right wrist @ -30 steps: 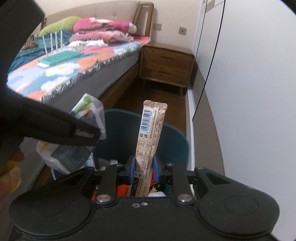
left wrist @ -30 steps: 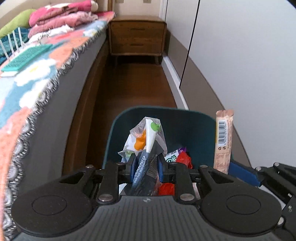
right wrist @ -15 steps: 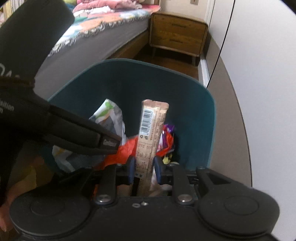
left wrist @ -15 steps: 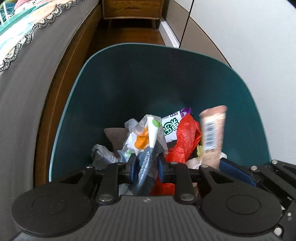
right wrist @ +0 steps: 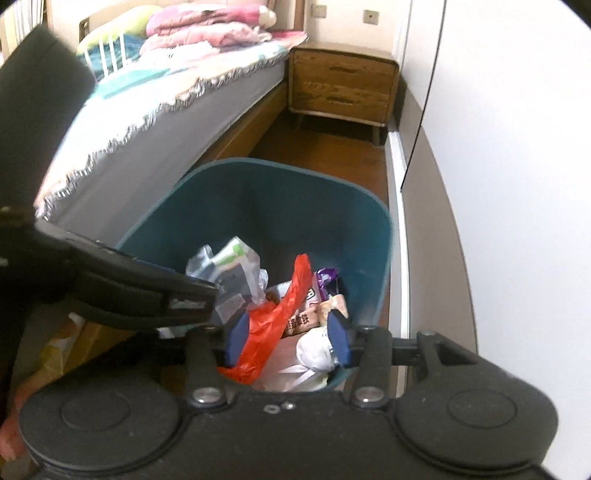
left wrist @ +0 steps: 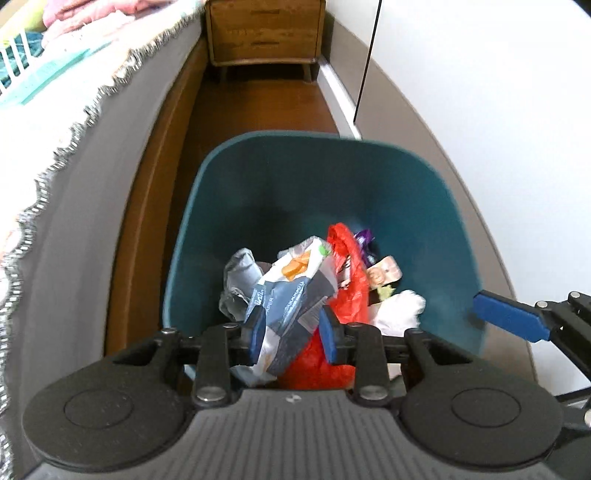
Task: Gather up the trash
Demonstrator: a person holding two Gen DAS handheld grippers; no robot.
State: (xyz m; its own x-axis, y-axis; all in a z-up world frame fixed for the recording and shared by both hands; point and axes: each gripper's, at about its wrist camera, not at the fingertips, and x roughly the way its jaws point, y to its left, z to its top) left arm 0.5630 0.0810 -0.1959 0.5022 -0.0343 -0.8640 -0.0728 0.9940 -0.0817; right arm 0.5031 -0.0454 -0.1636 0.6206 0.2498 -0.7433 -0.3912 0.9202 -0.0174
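Observation:
A teal trash bin (left wrist: 317,173) (right wrist: 258,195) stands on the floor between the bed and the wall, holding several wrappers. My left gripper (left wrist: 291,332) is open above the bin's near rim; the grey and white crumpled bag (left wrist: 291,291) (right wrist: 229,266) lies loose between its fingers on the pile. My right gripper (right wrist: 288,336) is open over the bin. The tan bar wrapper (right wrist: 314,314) (left wrist: 384,273) lies in the bin beside a red plastic bag (left wrist: 349,280) (right wrist: 273,317). A right fingertip (left wrist: 509,317) shows at the bin's right rim.
The bed (left wrist: 74,147) (right wrist: 166,110) with its fringed blanket runs along the left. A wooden nightstand (left wrist: 264,33) (right wrist: 341,85) stands at the far end of the floor strip. A white wall (left wrist: 480,110) closes the right side.
Both grippers opened. The bar wrapper dropped from the right gripper into the bin. The crumpled bag came loose from the left gripper. Both grippers rose and pulled back from the bin.

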